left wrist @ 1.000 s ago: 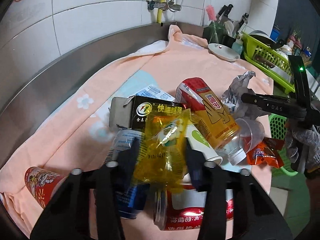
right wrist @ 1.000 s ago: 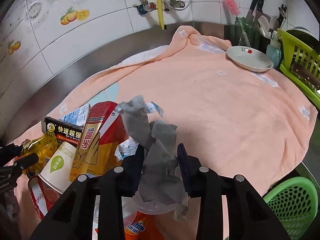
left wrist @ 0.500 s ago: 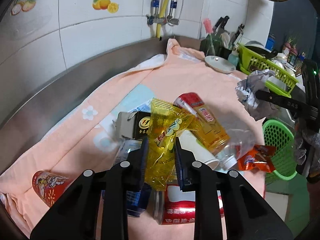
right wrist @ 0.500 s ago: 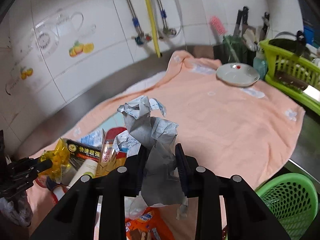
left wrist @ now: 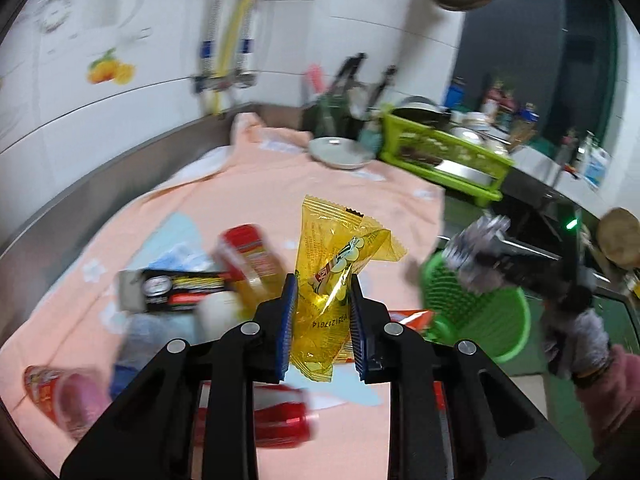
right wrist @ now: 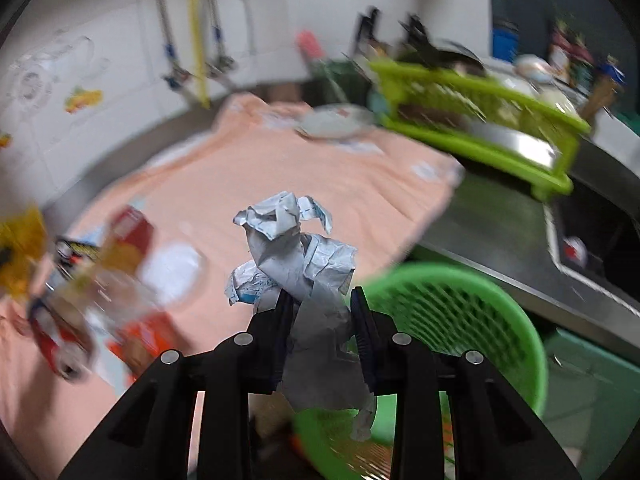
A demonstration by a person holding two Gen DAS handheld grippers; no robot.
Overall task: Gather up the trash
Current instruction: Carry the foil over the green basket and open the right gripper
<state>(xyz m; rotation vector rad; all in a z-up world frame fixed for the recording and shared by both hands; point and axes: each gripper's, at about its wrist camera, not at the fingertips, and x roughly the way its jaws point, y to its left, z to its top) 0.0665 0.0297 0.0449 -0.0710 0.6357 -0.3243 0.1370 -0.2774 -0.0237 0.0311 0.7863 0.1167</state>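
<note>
On the peach cloth (left wrist: 248, 184), blurred red cans (left wrist: 280, 426) and a black carton (left wrist: 180, 290) lie at left, a white plate (left wrist: 338, 152) and lime dish rack (left wrist: 444, 160) behind. The left gripper (left wrist: 323, 320) pinches a yellow plastic wrapper (left wrist: 336, 276) (lifted higher than 0.5 s ago). The right gripper (right wrist: 318, 316) clamps crumpled grey paper (right wrist: 296, 256), now over the round green mesh basket (right wrist: 460, 312).
</note>
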